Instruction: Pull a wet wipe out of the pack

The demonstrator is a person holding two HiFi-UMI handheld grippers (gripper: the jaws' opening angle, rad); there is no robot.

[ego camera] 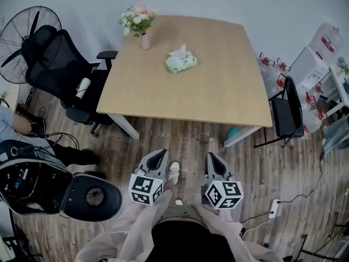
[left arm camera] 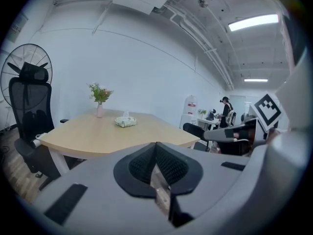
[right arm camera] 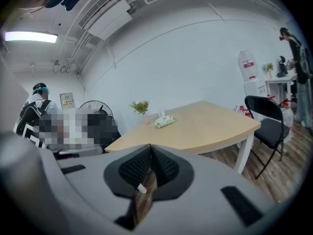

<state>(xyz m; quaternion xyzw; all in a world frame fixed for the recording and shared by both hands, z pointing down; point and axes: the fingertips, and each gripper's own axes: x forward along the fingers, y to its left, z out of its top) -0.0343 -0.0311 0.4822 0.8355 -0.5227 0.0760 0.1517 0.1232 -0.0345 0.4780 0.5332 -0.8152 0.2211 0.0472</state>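
Standing short of the table (ego camera: 218, 97), you have not yet started the pull itself: everything in the task is left to do. The pack (ego camera: 182, 64) lies on the far part of the tabletop, just beside the vase of flowers (ego camera: 144, 39), with a white wipe (ego camera: 179, 51) poking up out of its top opening, so a free tuft looks ready to take. Your left gripper (ego camera: 161, 153) and right gripper (ego camera: 211, 157) hang over the wooden floor (ego camera: 185, 141) on the near side of the table, well apart from the pack. Both point toward it. Each gripper view shows its jaws brought together with nothing between them. As I judge it, you have to close the gap to the table, open one pair of jaws, pinch the raised wipe, and probably steady the pack with the other gripper while you draw the wipe out.
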